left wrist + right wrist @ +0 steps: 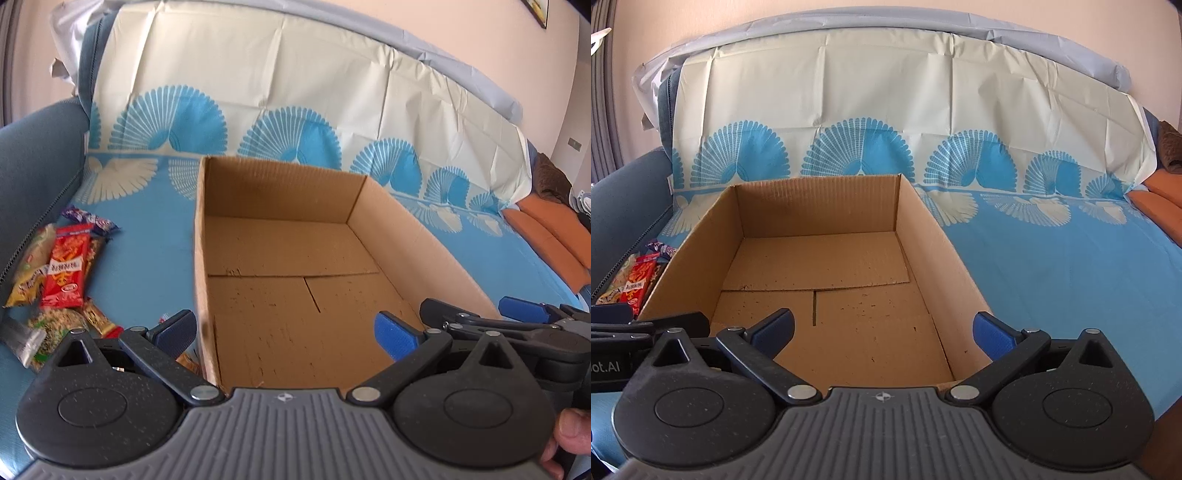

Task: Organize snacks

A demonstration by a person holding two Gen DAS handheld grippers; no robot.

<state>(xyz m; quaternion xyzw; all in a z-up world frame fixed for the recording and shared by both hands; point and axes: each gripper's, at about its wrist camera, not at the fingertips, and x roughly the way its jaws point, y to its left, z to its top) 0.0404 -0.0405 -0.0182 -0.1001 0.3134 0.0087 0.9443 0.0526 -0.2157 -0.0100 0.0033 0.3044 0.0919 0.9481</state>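
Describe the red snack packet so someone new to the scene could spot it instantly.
Start at the open cardboard box sitting on the blue fan-patterned cloth. Left of the box, against the sofa's grey-blue arm, lies a small pile of snack packets. The red packet lies on top in the middle of the pile; it is the only bright red one, between a yellowish pack and a purple wrapper behind it.

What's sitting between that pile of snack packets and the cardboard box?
Nothing: in the left wrist view, only bare blue cloth separates the snack packets from the cardboard box. The box itself is empty.
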